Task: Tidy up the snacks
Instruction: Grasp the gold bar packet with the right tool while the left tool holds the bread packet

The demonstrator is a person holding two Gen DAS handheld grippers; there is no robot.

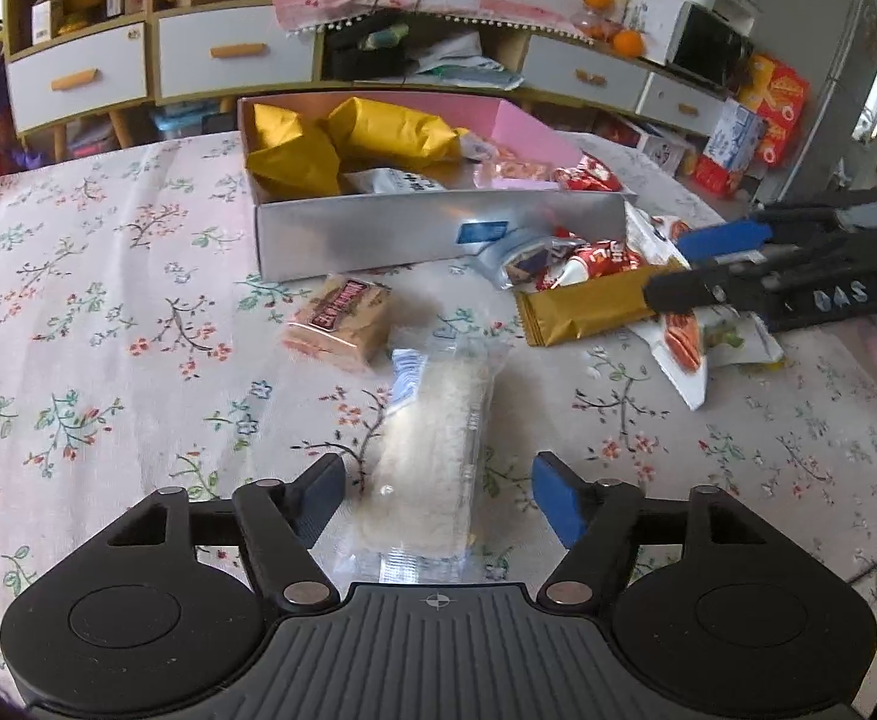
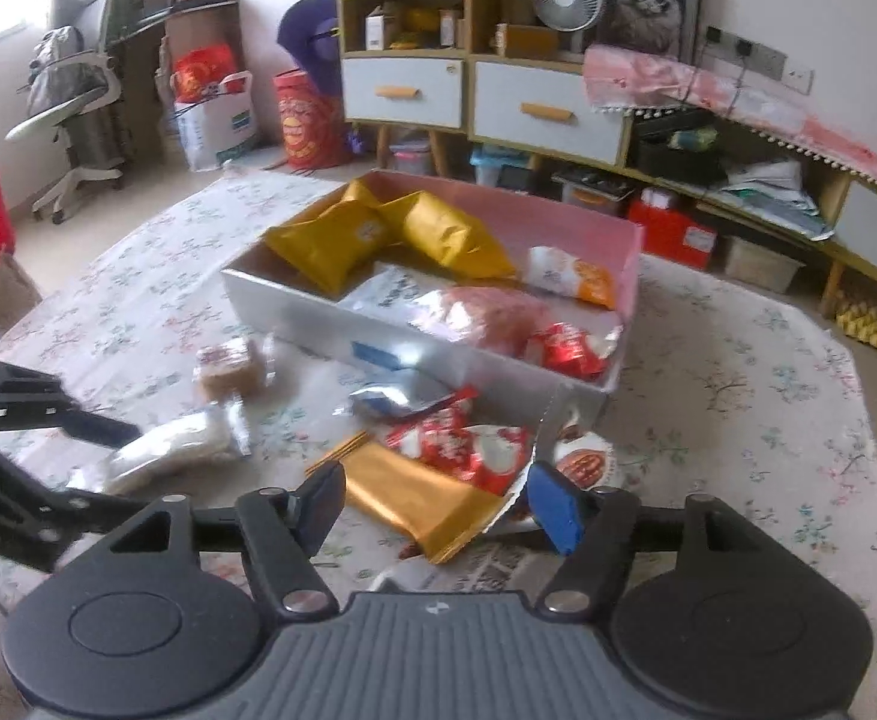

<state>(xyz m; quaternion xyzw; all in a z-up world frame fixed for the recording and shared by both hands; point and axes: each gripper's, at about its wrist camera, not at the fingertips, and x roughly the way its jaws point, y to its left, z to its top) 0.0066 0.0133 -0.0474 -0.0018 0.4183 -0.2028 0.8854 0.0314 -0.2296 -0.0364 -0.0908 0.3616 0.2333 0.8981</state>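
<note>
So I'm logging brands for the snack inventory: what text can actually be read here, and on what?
"DAS": white letters on the right gripper body, seen from the left wrist.
Brown biscuit pack: dark red label, print too blurred to read.
Red snack packets, blue sticker on the silver box: unreadable.

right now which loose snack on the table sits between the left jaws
The clear-wrapped pale rice bar, lying lengthwise between the open left jaws; the brown cake pack lies farther off.
</note>
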